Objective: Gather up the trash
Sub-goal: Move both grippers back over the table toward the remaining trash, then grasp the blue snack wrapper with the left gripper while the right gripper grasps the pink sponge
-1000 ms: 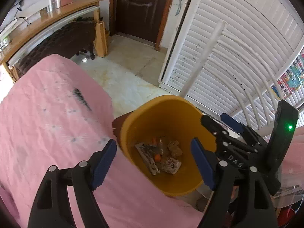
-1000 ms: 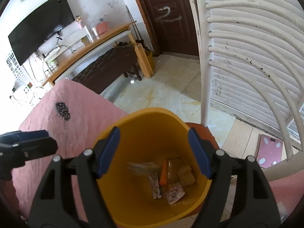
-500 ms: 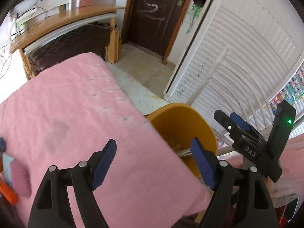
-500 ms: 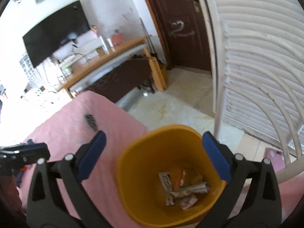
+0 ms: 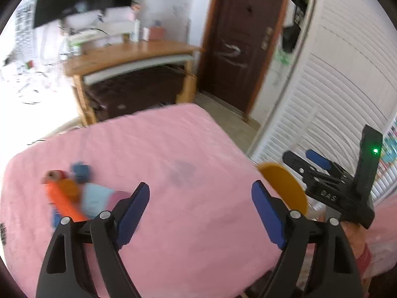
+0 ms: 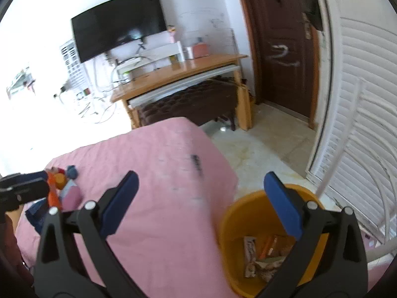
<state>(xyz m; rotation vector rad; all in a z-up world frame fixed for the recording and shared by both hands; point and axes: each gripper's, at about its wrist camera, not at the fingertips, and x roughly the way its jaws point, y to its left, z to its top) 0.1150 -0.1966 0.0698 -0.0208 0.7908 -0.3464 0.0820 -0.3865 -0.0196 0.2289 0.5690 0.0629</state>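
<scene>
A yellow bucket stands on the floor beside the pink bed, with several wrappers at its bottom. My right gripper hangs open and empty over the bed's edge, left of and above the bucket. My left gripper is over the pink bed, its jaws opening with nothing between them. To its left lies a blurred pile: an orange tube, a blue piece and a light blue and pink packet. The bucket's rim peeks out past the bed's corner.
A wooden desk with a dark bench beneath it stands beyond the bed, under a wall TV. A brown door and white louvred doors close the right side. A white chair stands behind the bucket on the tiled floor.
Both views have risen and swung left, off the bucket and onto the bed. The right jaws have spread wider. The pile on the bed has come into view.
</scene>
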